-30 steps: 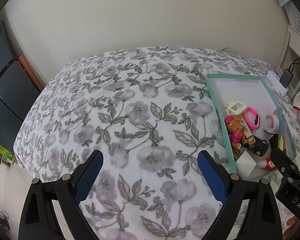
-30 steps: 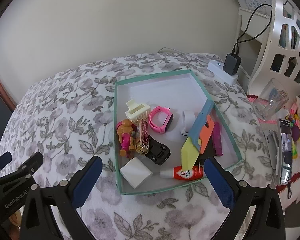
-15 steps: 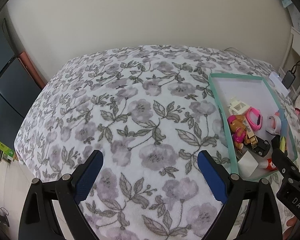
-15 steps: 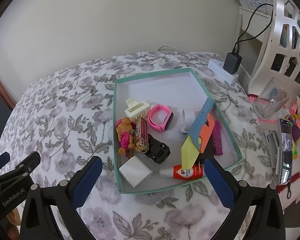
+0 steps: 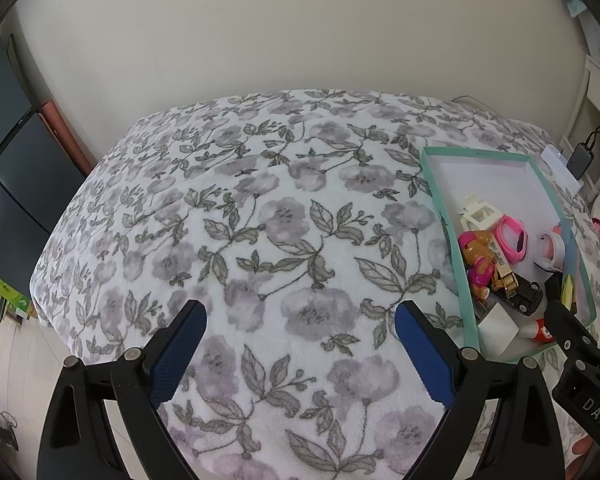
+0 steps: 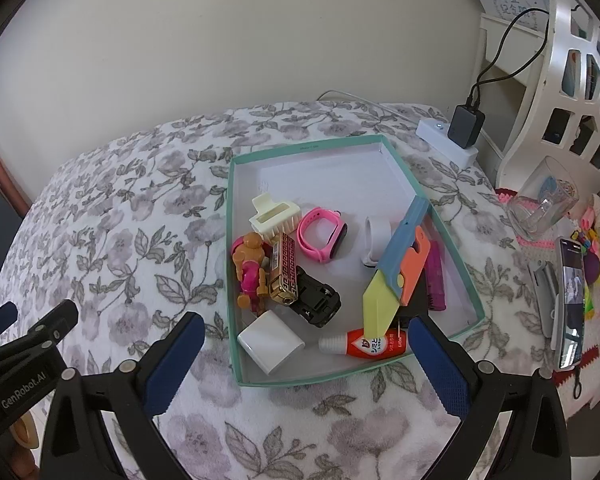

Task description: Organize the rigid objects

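A teal-rimmed white box (image 6: 452, 236) lies on a floral blanket (image 5: 260, 232). In it lie several items: a cream hair claw (image 6: 274, 216), a pink watch (image 6: 322, 236), a pink and orange figure (image 6: 250, 264), a gold lighter (image 6: 284, 276), a black toy car (image 6: 316, 300), a white block (image 6: 270, 342), a red glue tube (image 6: 364, 344) and a multicoloured toy knife (image 6: 396, 268). My right gripper (image 6: 304, 360) is open and empty above the box's near edge. My left gripper (image 5: 300, 352) is open and empty over bare blanket, left of the box (image 5: 446, 220).
A white power strip with a black charger (image 6: 464, 128) sits behind the box. A glass cup (image 6: 544, 208), a phone (image 6: 570, 300) and small colourful toys (image 6: 596, 256) lie to the right. A white shelf (image 6: 580, 40) stands at far right. The blanket drops off at left.
Both grippers have drawn back slightly; the box and blanket look a little farther away. Nothing in the box has moved.
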`<state>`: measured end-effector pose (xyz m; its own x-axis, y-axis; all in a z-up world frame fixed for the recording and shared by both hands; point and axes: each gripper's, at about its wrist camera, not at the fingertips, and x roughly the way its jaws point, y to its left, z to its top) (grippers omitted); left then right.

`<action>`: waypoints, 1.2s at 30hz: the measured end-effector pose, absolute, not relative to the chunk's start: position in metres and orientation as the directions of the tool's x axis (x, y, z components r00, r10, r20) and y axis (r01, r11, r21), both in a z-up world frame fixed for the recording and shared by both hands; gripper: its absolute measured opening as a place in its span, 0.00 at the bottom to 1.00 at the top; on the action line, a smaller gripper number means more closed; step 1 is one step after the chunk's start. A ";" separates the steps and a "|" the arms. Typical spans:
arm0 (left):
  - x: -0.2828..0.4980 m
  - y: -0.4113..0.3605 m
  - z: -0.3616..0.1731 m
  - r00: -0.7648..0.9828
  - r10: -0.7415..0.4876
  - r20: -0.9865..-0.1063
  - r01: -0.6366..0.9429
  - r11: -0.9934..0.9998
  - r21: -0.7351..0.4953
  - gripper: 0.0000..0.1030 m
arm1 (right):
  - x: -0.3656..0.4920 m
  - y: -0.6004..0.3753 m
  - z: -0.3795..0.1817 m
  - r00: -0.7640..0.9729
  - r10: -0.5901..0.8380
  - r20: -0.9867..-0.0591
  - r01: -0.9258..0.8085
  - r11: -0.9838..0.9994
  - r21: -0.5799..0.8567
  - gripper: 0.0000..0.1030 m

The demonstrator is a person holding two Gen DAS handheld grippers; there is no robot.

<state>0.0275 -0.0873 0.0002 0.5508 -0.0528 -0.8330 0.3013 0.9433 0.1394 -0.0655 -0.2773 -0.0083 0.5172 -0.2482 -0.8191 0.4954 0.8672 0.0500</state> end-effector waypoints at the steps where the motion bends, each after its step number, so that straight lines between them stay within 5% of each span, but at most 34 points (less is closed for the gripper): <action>1: 0.027 -0.087 0.000 0.551 -0.053 -0.833 0.302 0.943 0.139 0.93 | -0.066 -0.278 -0.009 0.517 -0.247 -0.819 0.494 0.868 0.050 1.00; 36: 0.030 -0.085 0.002 0.551 -0.055 -0.833 0.276 0.953 0.120 0.93 | -0.065 -0.277 -0.011 0.514 -0.246 -0.822 0.489 0.871 0.045 1.00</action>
